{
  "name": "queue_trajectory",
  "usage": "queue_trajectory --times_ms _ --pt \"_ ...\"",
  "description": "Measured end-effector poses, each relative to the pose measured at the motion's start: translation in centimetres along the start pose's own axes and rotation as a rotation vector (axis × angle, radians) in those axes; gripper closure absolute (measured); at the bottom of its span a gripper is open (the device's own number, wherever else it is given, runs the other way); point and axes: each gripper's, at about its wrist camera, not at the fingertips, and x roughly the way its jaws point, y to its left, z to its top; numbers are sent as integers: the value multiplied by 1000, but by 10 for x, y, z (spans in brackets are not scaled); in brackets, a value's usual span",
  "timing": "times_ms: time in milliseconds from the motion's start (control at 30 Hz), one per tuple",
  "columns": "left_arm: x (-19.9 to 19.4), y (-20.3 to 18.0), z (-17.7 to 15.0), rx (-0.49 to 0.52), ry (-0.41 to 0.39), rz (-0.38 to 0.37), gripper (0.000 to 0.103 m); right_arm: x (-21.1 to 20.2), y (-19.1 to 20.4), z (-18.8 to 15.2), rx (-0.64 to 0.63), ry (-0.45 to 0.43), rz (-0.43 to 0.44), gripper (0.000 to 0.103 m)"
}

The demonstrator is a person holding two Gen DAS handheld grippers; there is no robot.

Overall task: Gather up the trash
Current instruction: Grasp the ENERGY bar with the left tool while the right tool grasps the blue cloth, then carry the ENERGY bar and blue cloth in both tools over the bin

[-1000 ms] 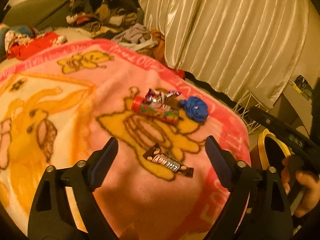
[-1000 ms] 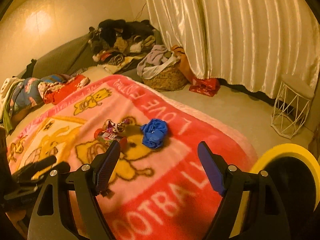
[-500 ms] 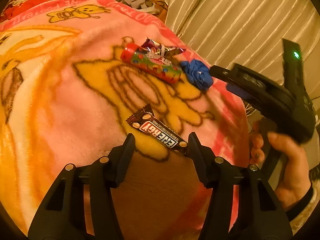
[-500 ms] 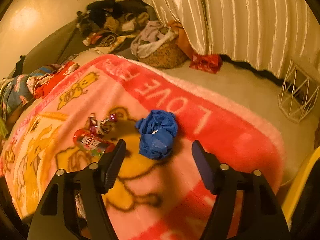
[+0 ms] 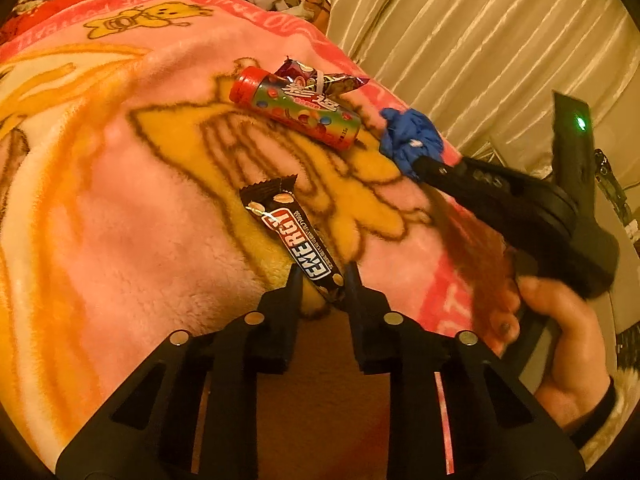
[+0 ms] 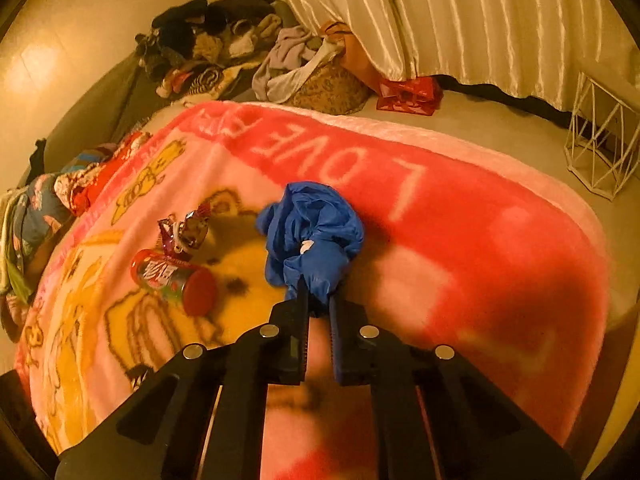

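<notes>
Our left tool (image 5: 322,280) clenches the candy bar wrapper (image 5: 294,236), its long axis pointing away up-left; our right tool (image 6: 318,300) grips the blue wad (image 6: 314,232).

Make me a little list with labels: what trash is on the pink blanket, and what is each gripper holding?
surface: pink blanket
left gripper: shut on the candy bar wrapper
right gripper: shut on the blue crumpled wad
loose trash: candy tube with red cap, lying on its side; purple foil wrapper just behind it
</notes>
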Motion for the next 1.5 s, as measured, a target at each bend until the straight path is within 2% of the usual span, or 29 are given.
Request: queue_trajectory --times_ms 367,567,867,1500 --pt "-20 2 2 -13 -66 -47 93 -64 -9 -21 40 -90 35 95" --pt "-36 -15 2 38 -109 -56 93 -98 0 -28 -21 -149 12 95" --pt "-58 -46 3 121 -160 -82 93 -127 -3 -36 -28 -182 3 95" --pt "-70 -93 -5 223 -174 -138 94 -178 -48 -56 39 -240 -77 95"
